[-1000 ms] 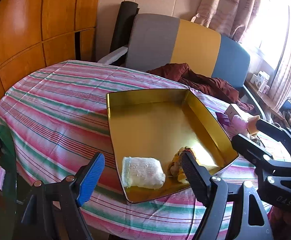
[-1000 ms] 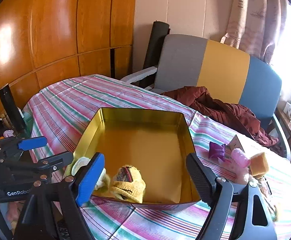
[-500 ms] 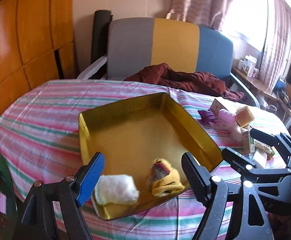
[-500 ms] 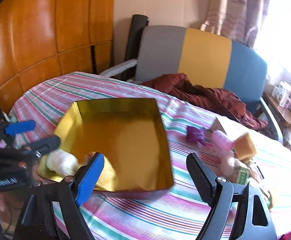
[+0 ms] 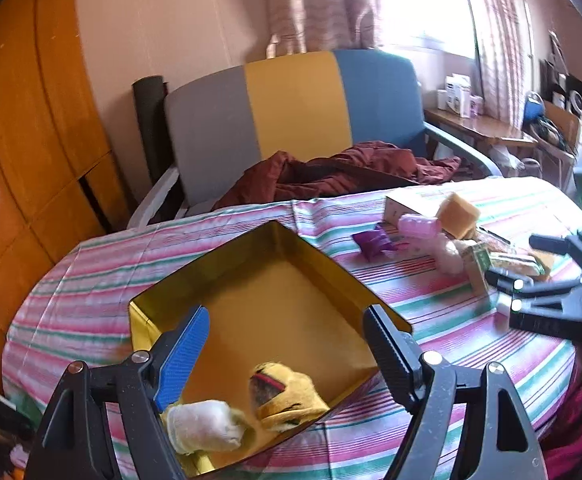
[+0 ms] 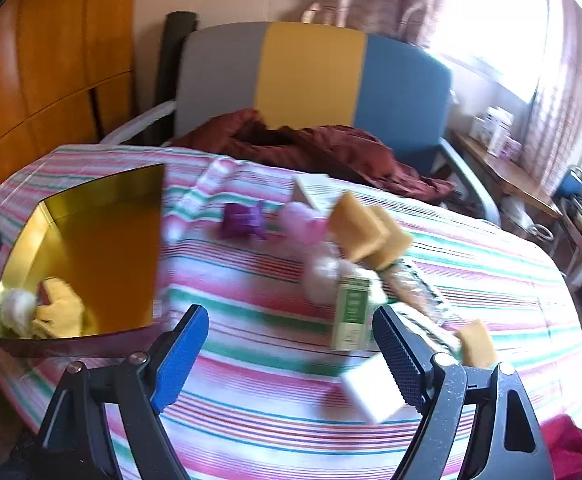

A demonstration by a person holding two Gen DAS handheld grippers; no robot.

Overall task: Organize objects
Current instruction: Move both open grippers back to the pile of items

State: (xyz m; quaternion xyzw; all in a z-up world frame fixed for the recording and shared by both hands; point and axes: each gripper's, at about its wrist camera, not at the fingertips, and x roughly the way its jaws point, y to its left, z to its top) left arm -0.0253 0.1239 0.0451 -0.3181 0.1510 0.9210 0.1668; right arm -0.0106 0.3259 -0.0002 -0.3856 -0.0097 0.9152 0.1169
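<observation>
A gold tin tray sits on the striped table and holds a white sock roll and a yellow knitted item. My left gripper is open and empty above the tray's near end. My right gripper is open and empty over the tablecloth, right of the tray; it also shows in the left wrist view. Loose items lie ahead of it: a green box, a white block, yellow sponges, a purple item and a pink item.
A grey, yellow and blue chair with a dark red cloth stands behind the table. Wooden panels are at the left. A side table with clutter stands at the right by the curtains.
Both grippers have swung to the right. The right gripper has left the tray and now faces the pile of loose items. Both stay open and empty.
</observation>
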